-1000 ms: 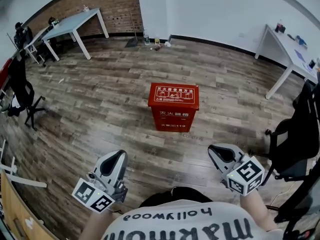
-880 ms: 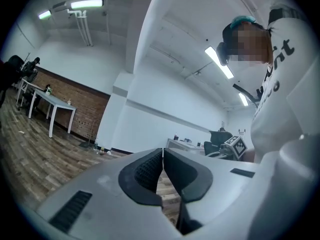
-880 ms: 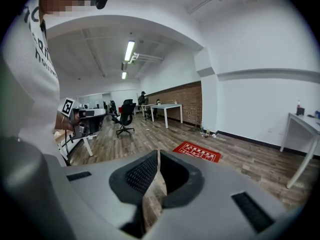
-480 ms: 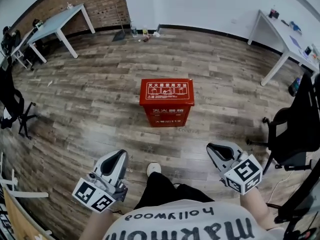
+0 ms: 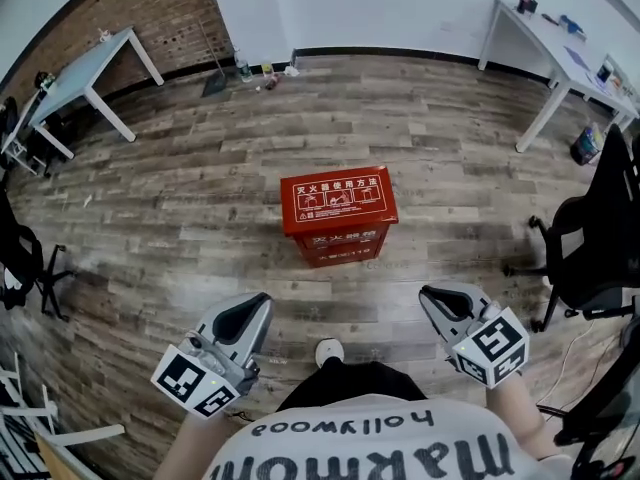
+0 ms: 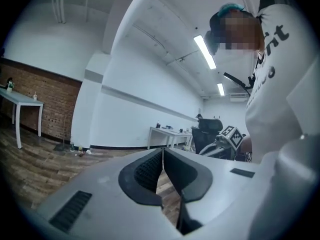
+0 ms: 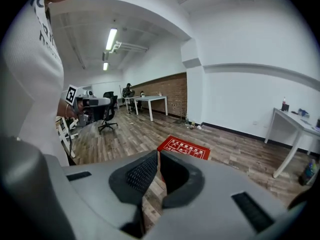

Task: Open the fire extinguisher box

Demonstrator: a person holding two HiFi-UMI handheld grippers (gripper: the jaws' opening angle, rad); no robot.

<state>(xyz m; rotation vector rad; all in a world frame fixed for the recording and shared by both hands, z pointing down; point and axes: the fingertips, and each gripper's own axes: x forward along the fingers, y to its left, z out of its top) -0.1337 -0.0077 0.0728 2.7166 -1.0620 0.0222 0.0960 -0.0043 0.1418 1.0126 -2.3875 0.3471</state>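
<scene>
Wood-plank floor [image 5: 180,198], white walls [image 5: 380,8]. Red box [image 5: 338,216] stands closed on floor mid-room, slightly skewed, white print and pictograms on top, white print on front. Left tool [image 5: 258,303] and right tool [image 5: 430,296] both pinched together, empty, well short of box

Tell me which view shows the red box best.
Head view: the whole red box stands on the floor, shut lid and front both visible. Right gripper view catches only that lid, low and partly hidden. Left gripper view misses it.
</scene>
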